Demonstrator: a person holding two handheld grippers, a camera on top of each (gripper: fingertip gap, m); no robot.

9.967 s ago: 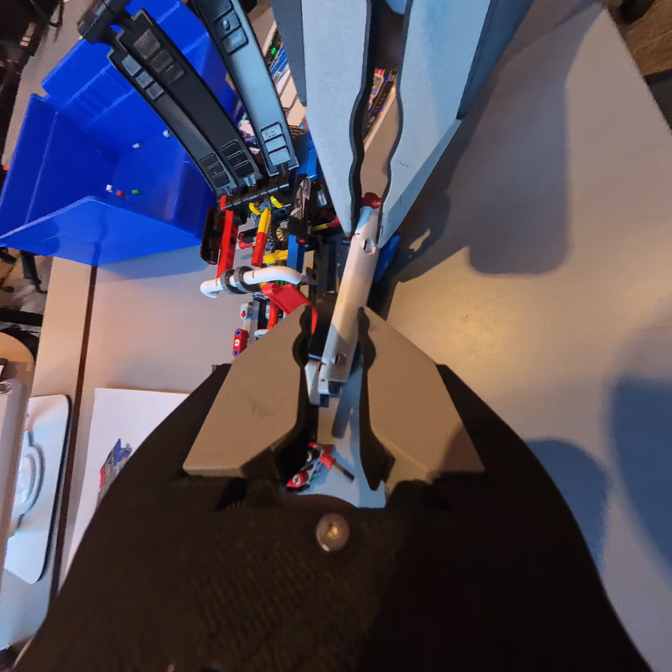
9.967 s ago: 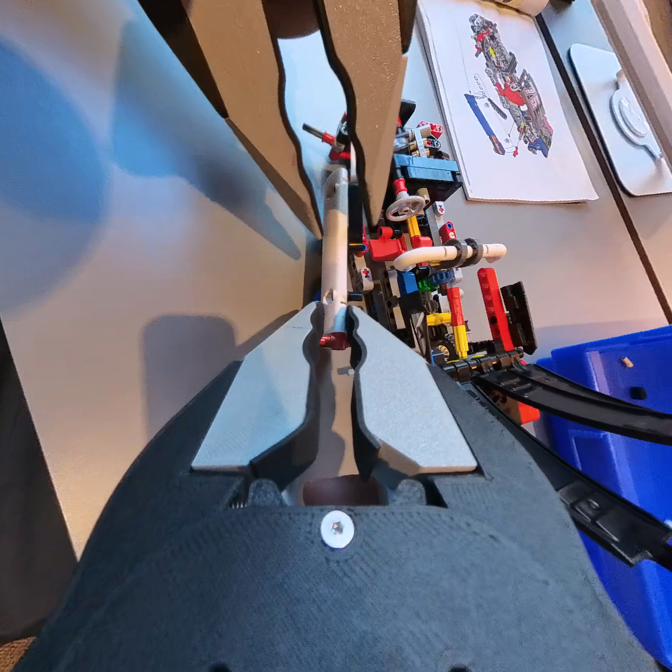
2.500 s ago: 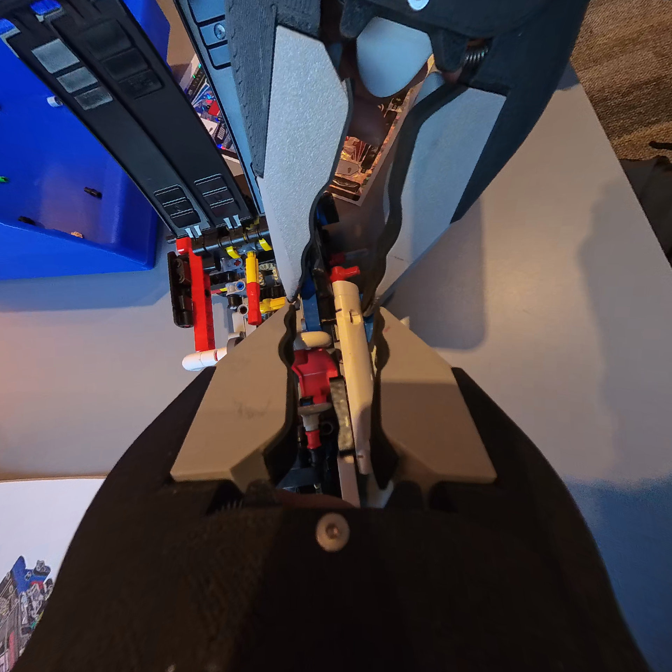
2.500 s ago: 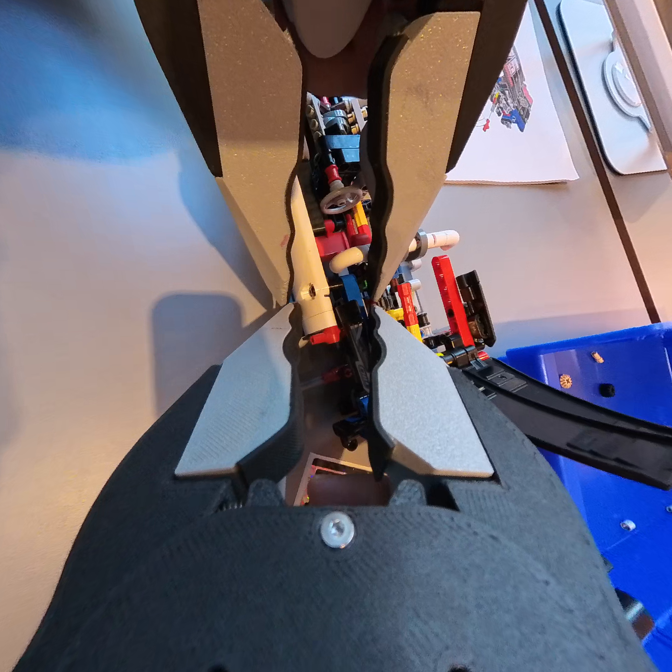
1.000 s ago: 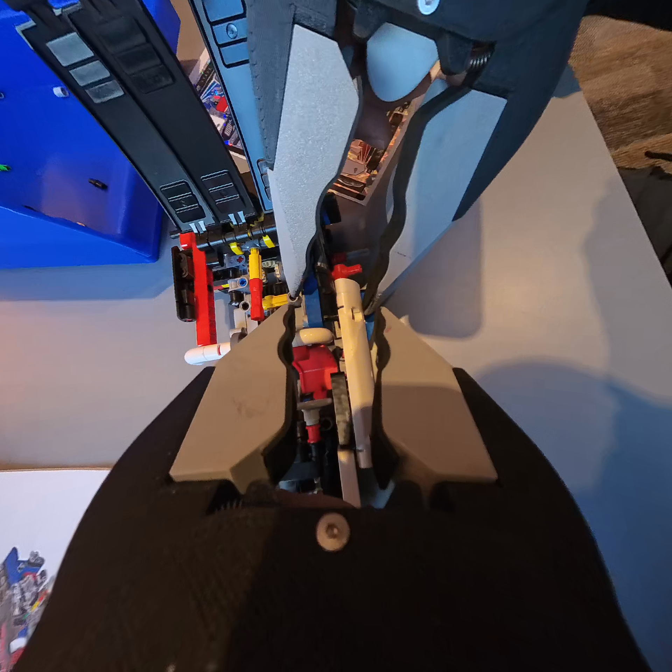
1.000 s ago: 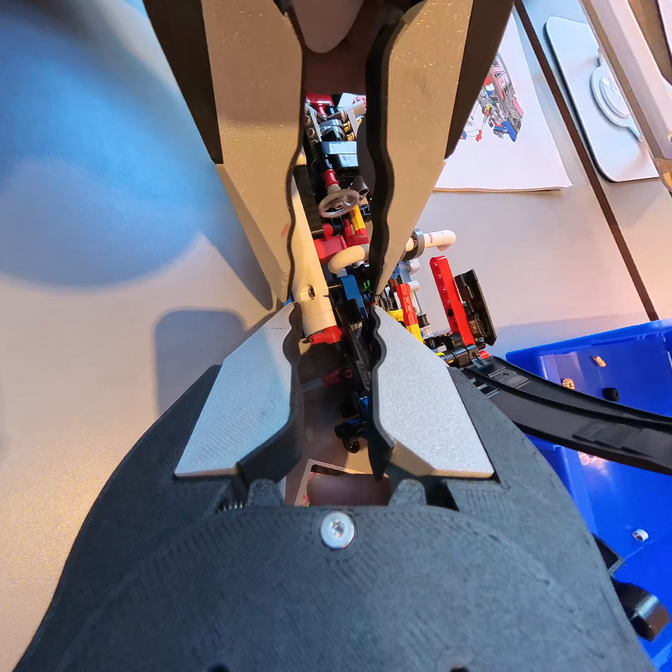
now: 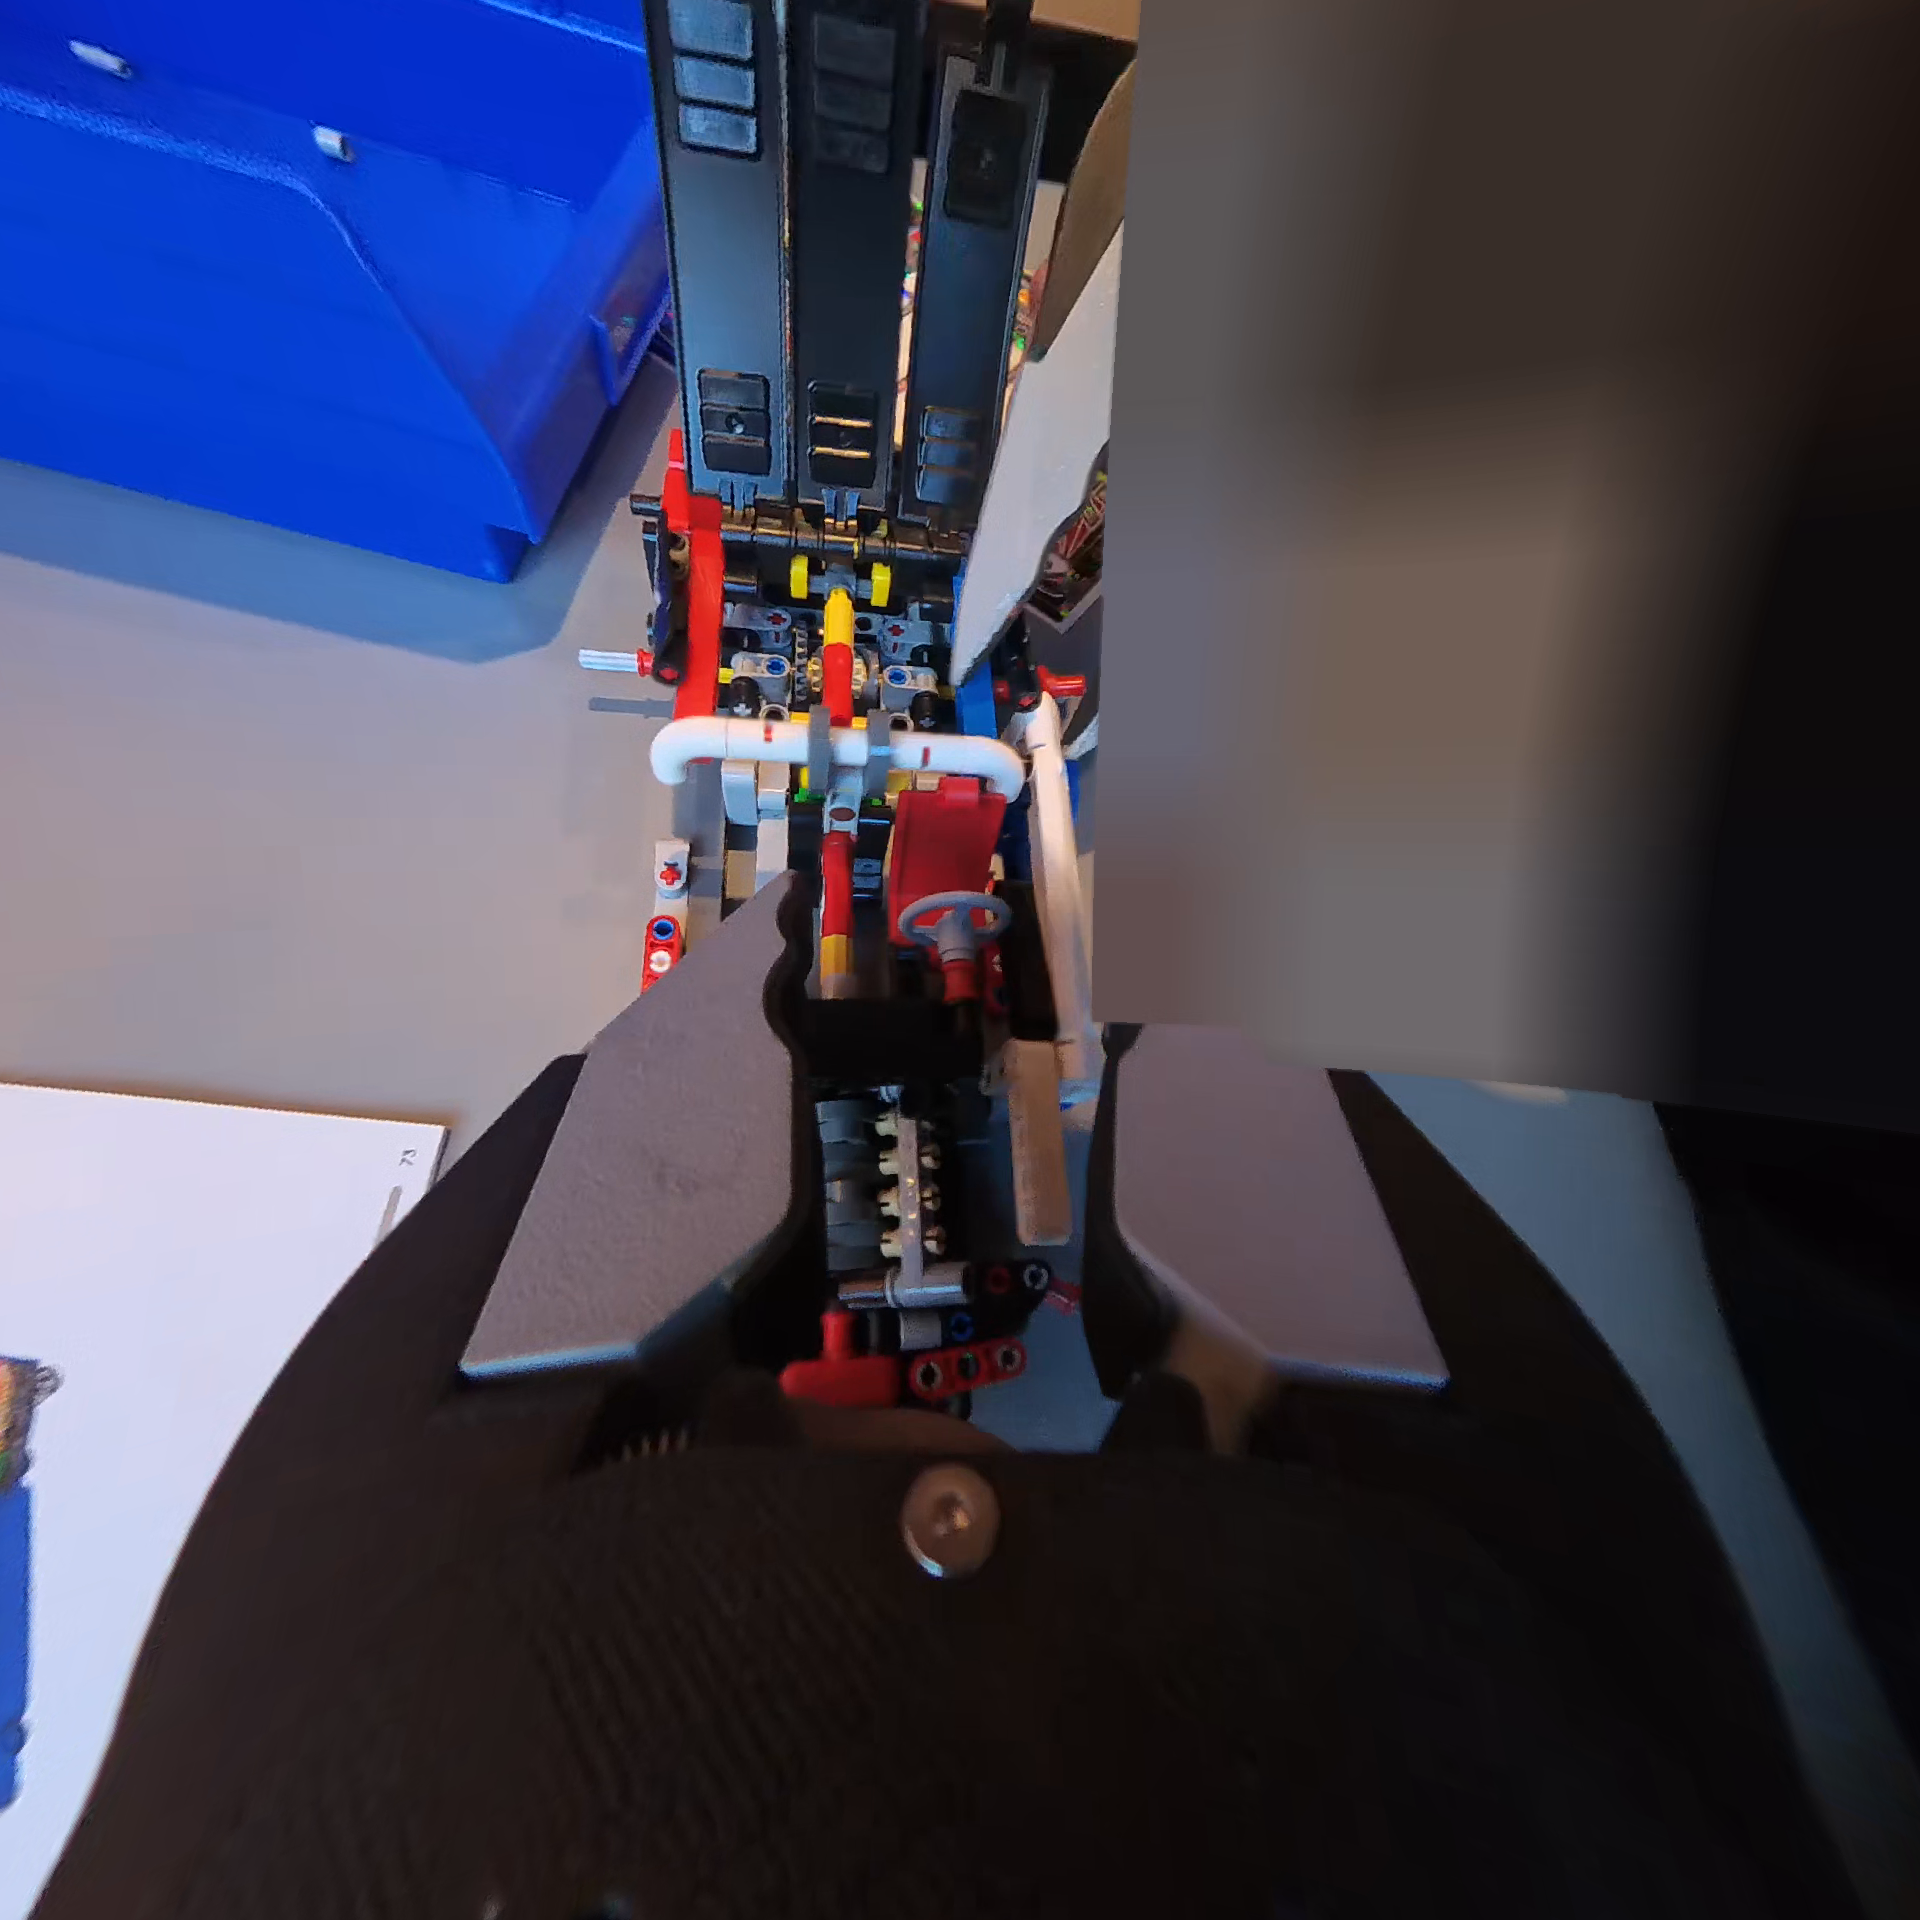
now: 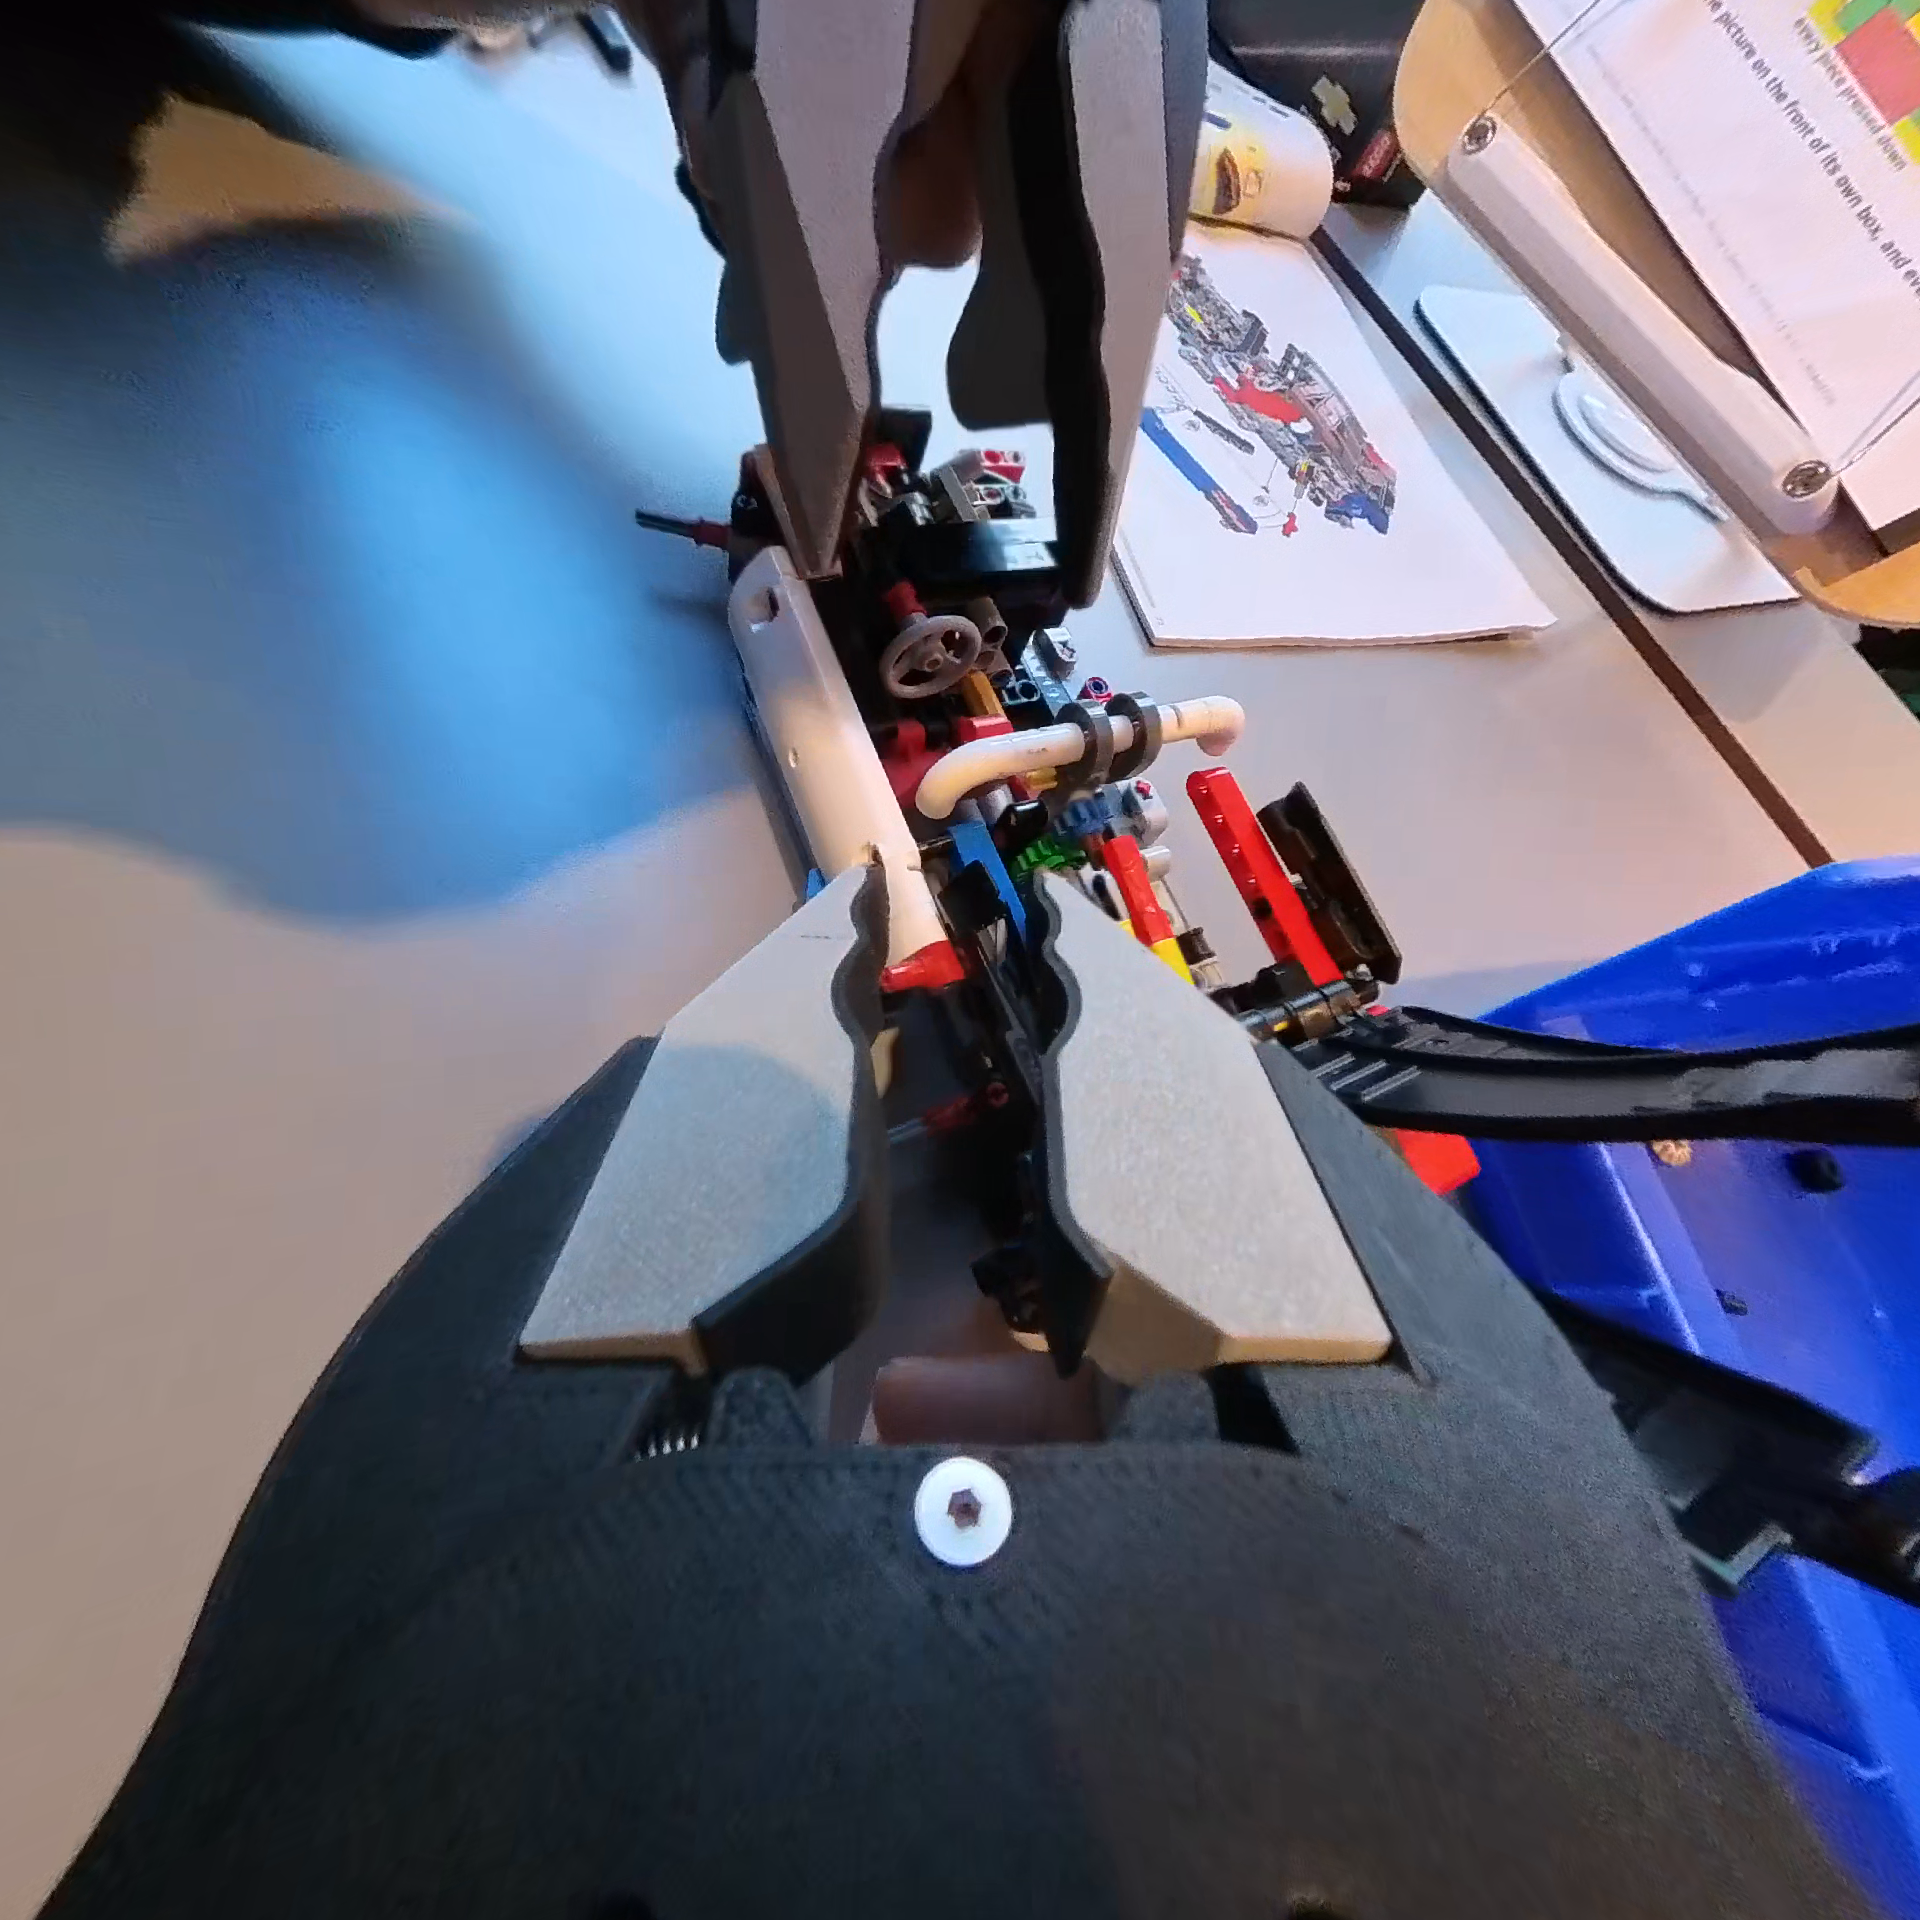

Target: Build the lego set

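The lego model (image 7: 842,748) is a long vehicle frame with a white roll bar, a red seat, a grey steering wheel and long black panels (image 7: 831,260) at its rear. It rests on the grey table (image 7: 260,883). My left gripper (image 7: 951,966) is shut across the model's front end, over a black block and a white side panel. My right gripper (image 8: 956,894) is shut on the model's rear (image 8: 1039,769), near a blue beam. The left gripper (image 8: 951,577) shows at the far end in the right wrist view. One finger (image 7: 1039,436) of the right gripper shows beside a blurred patch.
A blue bin (image 7: 260,312) with small loose parts stands beside the model's rear, and shows at the right in the right wrist view (image 8: 1714,1039). A white instruction sheet (image 8: 1299,499) lies beside the model's front. A white stand base (image 8: 1621,436) and a cup (image 8: 1262,177) lie beyond it.
My left gripper has drawn back along the model to its front end and now spans it with wider jaws. The two grippers' tips are farther apart. The right gripper keeps its hold.
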